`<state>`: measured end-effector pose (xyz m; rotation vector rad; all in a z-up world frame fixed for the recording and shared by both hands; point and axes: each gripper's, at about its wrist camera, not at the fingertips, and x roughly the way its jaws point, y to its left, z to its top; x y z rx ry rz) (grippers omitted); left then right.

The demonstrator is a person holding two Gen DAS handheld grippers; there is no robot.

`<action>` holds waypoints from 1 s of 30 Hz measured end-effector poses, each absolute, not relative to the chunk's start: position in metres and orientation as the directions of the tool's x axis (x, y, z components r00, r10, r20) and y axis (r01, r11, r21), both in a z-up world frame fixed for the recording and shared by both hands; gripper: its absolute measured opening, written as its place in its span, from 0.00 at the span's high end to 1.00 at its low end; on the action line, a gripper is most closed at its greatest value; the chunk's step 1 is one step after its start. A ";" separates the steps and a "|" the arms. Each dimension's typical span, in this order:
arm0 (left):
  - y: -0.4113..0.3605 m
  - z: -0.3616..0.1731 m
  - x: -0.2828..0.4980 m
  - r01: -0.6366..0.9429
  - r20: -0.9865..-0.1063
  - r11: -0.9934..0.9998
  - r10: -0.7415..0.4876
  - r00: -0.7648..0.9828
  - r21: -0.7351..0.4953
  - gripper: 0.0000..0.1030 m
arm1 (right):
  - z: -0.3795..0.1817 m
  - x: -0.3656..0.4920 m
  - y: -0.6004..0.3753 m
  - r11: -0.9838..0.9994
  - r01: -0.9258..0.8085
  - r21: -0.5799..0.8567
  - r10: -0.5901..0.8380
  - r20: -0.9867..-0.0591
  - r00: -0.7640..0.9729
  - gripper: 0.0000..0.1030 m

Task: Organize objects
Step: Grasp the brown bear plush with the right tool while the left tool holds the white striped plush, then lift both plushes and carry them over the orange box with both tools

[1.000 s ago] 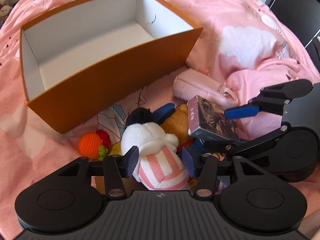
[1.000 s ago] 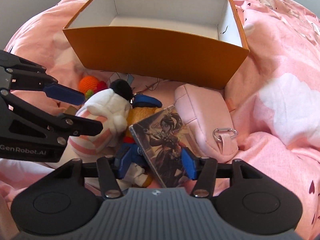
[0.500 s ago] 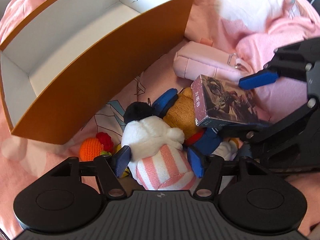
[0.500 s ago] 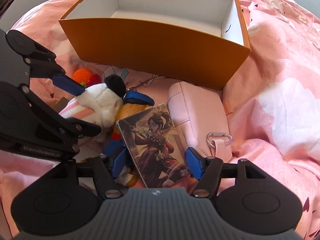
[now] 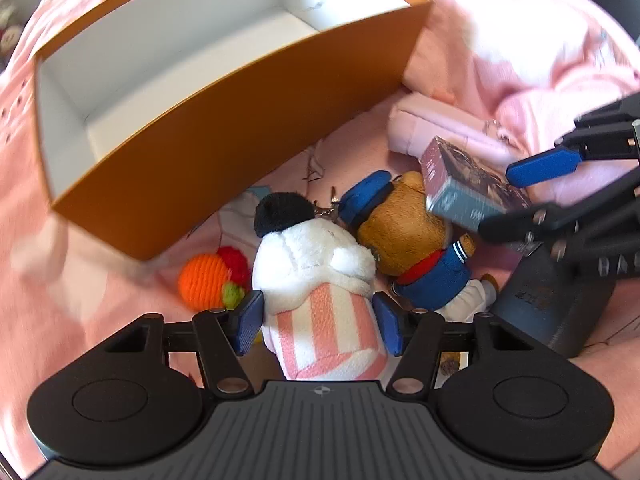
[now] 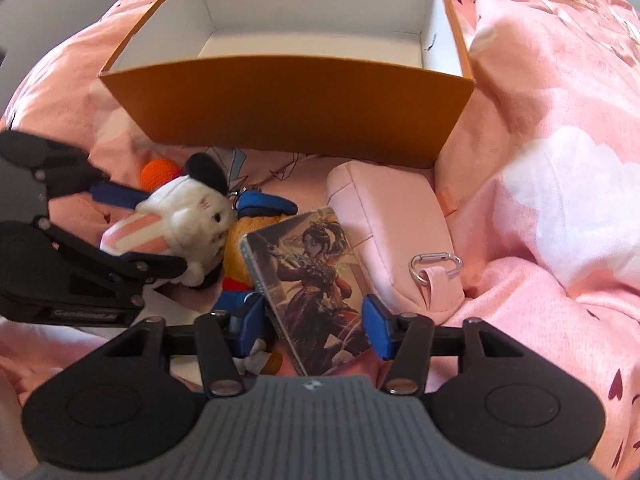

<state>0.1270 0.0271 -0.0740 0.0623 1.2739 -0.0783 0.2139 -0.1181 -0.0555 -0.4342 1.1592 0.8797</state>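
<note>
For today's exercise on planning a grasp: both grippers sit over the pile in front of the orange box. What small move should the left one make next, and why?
Probably close a little further on the white plush. The left gripper straddles its pink-striped body, and its jaws have just been closing, yet the blue pads seem barely to press it. The orange box behind stands empty.

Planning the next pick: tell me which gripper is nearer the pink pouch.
Right. The right gripper straddles the illustrated box lying against the pink pouch; the left gripper straddles the white plush, farther away.
</note>
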 end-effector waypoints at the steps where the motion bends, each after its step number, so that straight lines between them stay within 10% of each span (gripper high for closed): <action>1: 0.031 -0.073 0.124 0.070 -0.954 0.997 -0.036 0.296 -0.016 0.35 | -0.053 0.216 -0.120 0.617 -0.773 0.145 0.379 -0.916 0.130 0.53; 7: 0.048 -0.067 0.111 -0.023 -0.937 0.996 -0.074 0.342 -0.087 0.37 | -0.044 0.212 -0.115 0.632 -0.762 0.144 0.398 -0.903 0.160 0.76; 12: 0.058 -0.064 0.100 -0.050 -0.924 0.993 -0.081 0.374 -0.107 0.37 | -0.044 0.199 -0.103 0.617 -0.783 0.076 0.369 -0.907 0.202 0.76; 30: 0.077 -0.065 0.089 -0.092 -0.895 0.976 -0.141 0.424 -0.197 0.37 | -0.080 0.177 -0.066 0.653 -0.747 0.121 0.235 -0.971 0.048 0.44</action>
